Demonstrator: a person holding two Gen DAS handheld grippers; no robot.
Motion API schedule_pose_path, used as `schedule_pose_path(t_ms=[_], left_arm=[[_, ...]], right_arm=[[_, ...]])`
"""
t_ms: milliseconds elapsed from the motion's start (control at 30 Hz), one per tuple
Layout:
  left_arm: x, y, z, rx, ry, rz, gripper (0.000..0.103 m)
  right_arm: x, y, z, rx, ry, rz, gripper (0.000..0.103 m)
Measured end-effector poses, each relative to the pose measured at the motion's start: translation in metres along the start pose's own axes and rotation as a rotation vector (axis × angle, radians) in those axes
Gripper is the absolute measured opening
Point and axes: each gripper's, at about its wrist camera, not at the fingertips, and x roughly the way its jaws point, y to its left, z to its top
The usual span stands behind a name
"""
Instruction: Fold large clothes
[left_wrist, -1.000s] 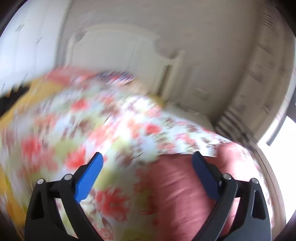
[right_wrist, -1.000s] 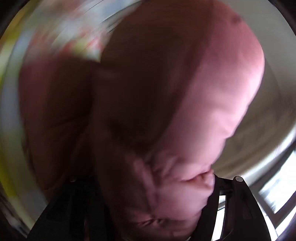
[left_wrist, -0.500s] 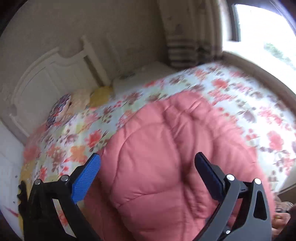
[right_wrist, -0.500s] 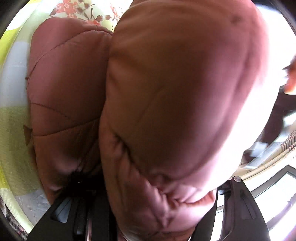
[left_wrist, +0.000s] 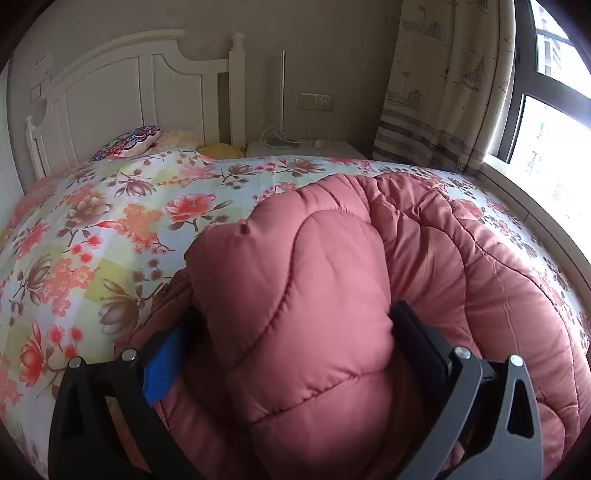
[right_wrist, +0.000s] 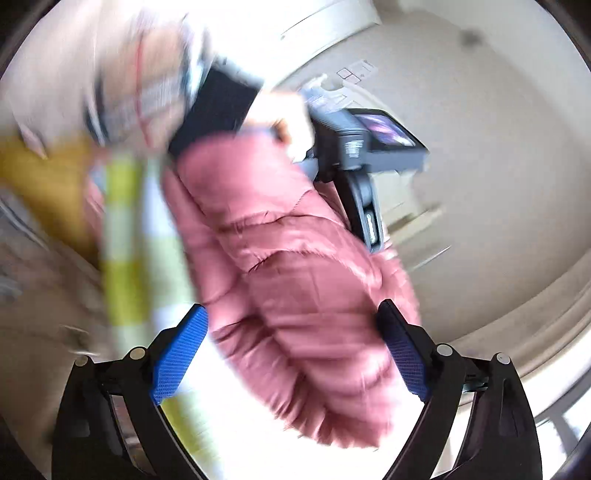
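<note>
A pink quilted puffer coat (left_wrist: 332, 280) lies bunched on the floral bedspread (left_wrist: 110, 229). My left gripper (left_wrist: 291, 343) has its jaws wide apart with a thick fold of the coat between the blue pads; the fingers straddle it without squeezing. In the blurred right wrist view my right gripper (right_wrist: 291, 350) is open, and the pink coat (right_wrist: 295, 280) hangs beyond the fingertips, not held. The left gripper's grey body (right_wrist: 362, 147) shows past the coat there.
A white headboard (left_wrist: 140, 88) and pillows (left_wrist: 133, 142) are at the far end of the bed. A nightstand (left_wrist: 303, 147) with a lamp stands beside it. A curtain (left_wrist: 443, 81) and a window (left_wrist: 554, 122) are on the right.
My right gripper has let go of the coat and opened, swinging away fast. My left gripper has moved forward so that a fold of the coat sits between its open jaws.
</note>
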Motion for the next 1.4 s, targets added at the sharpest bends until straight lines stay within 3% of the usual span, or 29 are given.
schedule_pose_path(t_ms=[33,100,200,267,333,367,433,567,667,733,800,833,900,933,1033,1100,1167,1233,1300,1400], left_arm=[[-0.001,0.000,-0.001,-0.003,-0.011,0.003,0.101],[-0.006,-0.001,-0.002,-0.008,-0.022,0.007,0.101],[-0.009,-0.001,-0.003,-0.012,-0.030,0.012,0.101],[-0.010,0.000,-0.005,-0.016,-0.036,0.014,0.101],[-0.011,0.001,-0.005,-0.017,-0.037,0.008,0.101],[-0.013,0.001,-0.004,-0.006,-0.038,0.001,0.101],[-0.020,-0.006,-0.001,0.046,-0.028,0.054,0.101],[-0.058,-0.030,0.018,0.164,-0.091,0.242,0.101],[-0.093,-0.047,0.040,0.147,-0.179,0.264,0.101],[-0.091,-0.055,0.045,0.135,-0.157,0.281,0.101],[-0.061,-0.064,0.038,0.174,-0.070,0.416,0.101],[-0.034,-0.064,0.026,0.212,-0.003,0.524,0.101],[-0.014,-0.054,0.006,0.199,0.006,0.512,0.101],[-0.012,-0.042,-0.001,0.141,-0.012,0.478,0.101],[-0.018,-0.029,-0.007,0.105,-0.035,0.452,0.101],[-0.018,-0.030,-0.009,0.107,-0.046,0.453,0.101],[-0.018,-0.029,-0.008,0.098,-0.051,0.441,0.101],[-0.016,-0.028,-0.008,0.085,-0.056,0.428,0.101],[-0.018,-0.026,-0.010,0.076,-0.061,0.421,0.101],[-0.018,-0.023,-0.010,0.073,-0.062,0.417,0.101]], right_arm=[[-0.011,-0.021,-0.002,0.116,-0.031,0.077,0.080],[-0.026,-0.043,0.013,0.262,-0.083,0.132,0.076],[-0.034,-0.059,0.049,0.438,-0.127,0.116,0.072],[-0.019,-0.060,0.059,0.491,-0.091,0.091,0.072],[0.021,-0.037,0.067,0.434,0.084,0.105,0.073],[0.034,-0.020,0.065,0.350,0.128,0.049,0.074],[0.040,-0.005,0.064,0.299,0.135,-0.001,0.075],[0.042,-0.012,0.064,0.300,0.146,0.038,0.075],[0.048,-0.010,0.059,0.295,0.143,0.033,0.075],[0.051,-0.009,0.058,0.292,0.143,0.032,0.075],[0.052,-0.009,0.055,0.287,0.142,0.030,0.075],[0.052,-0.009,0.055,0.284,0.140,0.030,0.075],[0.042,-0.005,0.058,0.269,0.134,0.039,0.075],[0.040,-0.006,0.059,0.262,0.130,0.052,0.075],[0.027,-0.025,0.065,0.288,0.084,0.202,0.075],[0.010,-0.058,0.065,0.360,-0.016,0.323,0.073],[-0.002,-0.099,0.066,0.427,-0.104,0.272,0.073],[0.003,-0.139,0.067,0.490,-0.122,0.197,0.072],[0.023,-0.170,0.068,0.540,-0.106,0.147,0.063],[0.073,-0.211,0.069,0.621,-0.052,0.106,0.058]])
